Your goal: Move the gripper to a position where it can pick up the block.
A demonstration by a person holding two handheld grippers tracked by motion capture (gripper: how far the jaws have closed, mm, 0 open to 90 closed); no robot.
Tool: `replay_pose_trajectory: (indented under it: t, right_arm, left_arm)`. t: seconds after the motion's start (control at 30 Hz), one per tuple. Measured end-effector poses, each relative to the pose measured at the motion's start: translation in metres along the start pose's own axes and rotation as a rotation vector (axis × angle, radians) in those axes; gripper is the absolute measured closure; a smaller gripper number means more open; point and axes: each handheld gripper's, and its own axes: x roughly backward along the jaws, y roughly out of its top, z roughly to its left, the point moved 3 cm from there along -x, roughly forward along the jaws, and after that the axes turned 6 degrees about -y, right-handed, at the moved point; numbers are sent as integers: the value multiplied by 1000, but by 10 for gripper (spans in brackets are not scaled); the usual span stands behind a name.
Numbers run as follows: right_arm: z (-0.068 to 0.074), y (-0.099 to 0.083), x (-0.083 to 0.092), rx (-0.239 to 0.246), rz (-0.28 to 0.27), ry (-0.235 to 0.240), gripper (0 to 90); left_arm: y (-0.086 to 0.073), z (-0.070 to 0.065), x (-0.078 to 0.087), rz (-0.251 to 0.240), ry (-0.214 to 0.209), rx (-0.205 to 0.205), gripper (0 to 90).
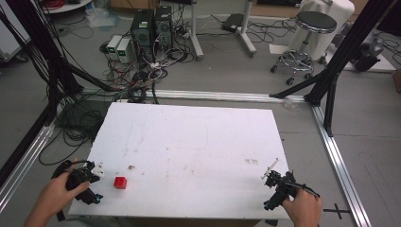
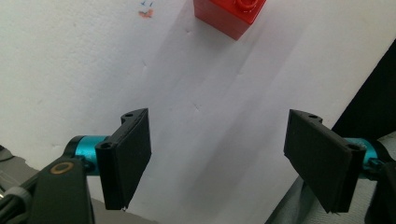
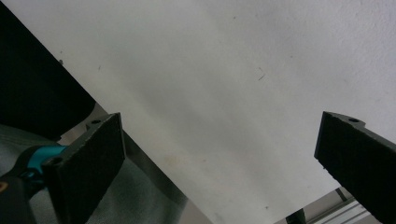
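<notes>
- Left gripper sits near-left, jaws wide apart, aimed at the red brick, probably lining up a grab.
- Right gripper idles near-right, also gaping, over bare table.

Even, soft indoor light; faint shadows, slightly blurry pictures.

The red brick is being cut off by the top edge of the left gripper view, leaving its upper part unseen. In the high view, small marks toward the table's right edge are staying too faint to identify.
</notes>
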Motion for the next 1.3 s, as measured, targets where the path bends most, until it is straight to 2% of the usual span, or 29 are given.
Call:
replay_pose_trajectory:
  t: [0.23,0.33,0.47,0.63,0.7,0.83,0.87,0.9,1.1,1.3]
  right_arm:
    - [-1,1,-1,11,-5,3,11]
    - [0,1,-1,4,-6,3,11]
    - [1,1,-1,6,-7,5,11]
    - [0,1,-1,9,-15,6,11]
    - [0,1,-1,5,-13,7,11]
    - [0,1,0,6,-16,7,11]
    - [0,1,0,7,-18,7,11]
    - [0,1,0,5,-20,8,11]
    - [0,1,-1,12,-17,11,11]
    - [1,2,-1,17,-22,12,11]
  left_arm:
    - [3,3,2,-2,-7,-35,234]
    - [6,5,1,13,-2,-70,234]
    - [8,7,1,15,-2,-88,234]
    - [10,10,0,46,6,-128,234]
    - [15,12,1,56,15,-158,234]
    - [22,11,2,73,6,-200,234]
    - [22,11,2,73,6,-200,234]
    - [26,11,2,82,0,-224,234]
    - [36,10,-1,104,-24,-262,234]
    - [44,12,0,129,-25,-301,234]
